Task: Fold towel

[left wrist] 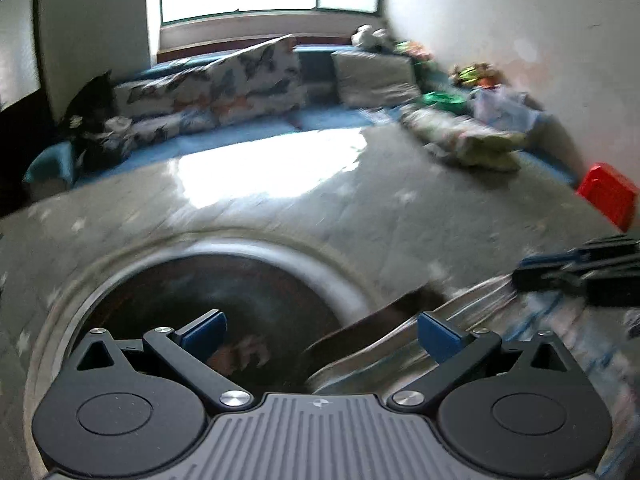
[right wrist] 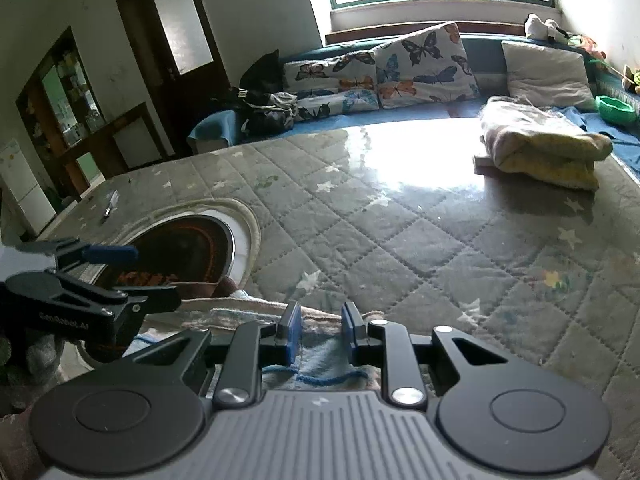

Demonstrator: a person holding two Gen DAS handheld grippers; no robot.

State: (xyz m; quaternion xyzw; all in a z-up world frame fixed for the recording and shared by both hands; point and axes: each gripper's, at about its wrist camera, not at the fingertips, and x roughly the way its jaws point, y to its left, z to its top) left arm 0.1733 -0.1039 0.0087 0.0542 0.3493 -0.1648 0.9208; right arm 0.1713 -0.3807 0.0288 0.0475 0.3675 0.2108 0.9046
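Lying bunched at the near edge of the quilted surface (right wrist: pixel 400 220), the towel (right wrist: pixel 320 354) sits pinched between the right hand-held gripper (right wrist: pixel 320 334) pads. Left hand-held gripper (left wrist: pixel 322 330) hangs wide apart, nothing in it, just over a round dark tray (left wrist: pixel 224 280) beside the towel. Farther back: 1 folded blanket (right wrist: pixel 540 140), butterfly pillows (right wrist: pixel 420 64), green bowl (right wrist: pixel 616 108).
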